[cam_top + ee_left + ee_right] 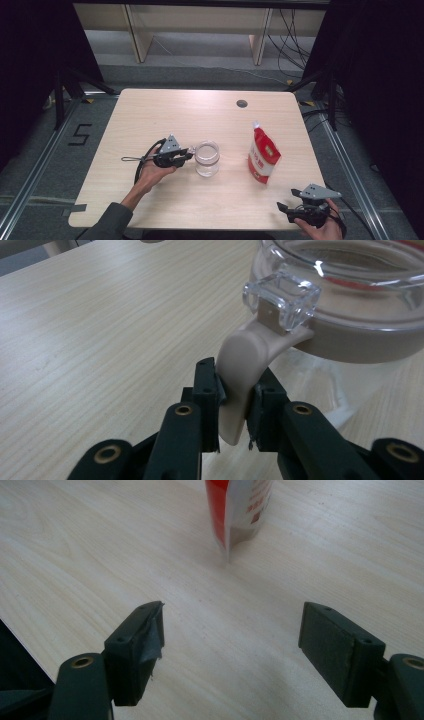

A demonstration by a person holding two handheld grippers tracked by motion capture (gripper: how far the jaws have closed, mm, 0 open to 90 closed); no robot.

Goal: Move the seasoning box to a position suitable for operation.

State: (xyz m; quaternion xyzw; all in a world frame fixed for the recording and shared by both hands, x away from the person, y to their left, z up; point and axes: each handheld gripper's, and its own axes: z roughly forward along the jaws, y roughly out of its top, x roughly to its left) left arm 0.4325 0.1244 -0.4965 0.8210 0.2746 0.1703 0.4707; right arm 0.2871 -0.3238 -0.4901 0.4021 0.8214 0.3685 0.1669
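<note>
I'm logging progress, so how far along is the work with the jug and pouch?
Done: left gripper is clamped on the jug handle. In hand: steadying it. Left: the red pouch stands untouched on the table; right gripper is open, short of it.

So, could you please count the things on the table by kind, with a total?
Clear jars with a beige handle: 1
Red and white pouches: 1
Hand-held claws: 2, left and right
Total: 4

Black two-jaw tongs with brass-coloured screws, grey three-cornered top plates, trailing black cables; a dark grey sleeve.
</note>
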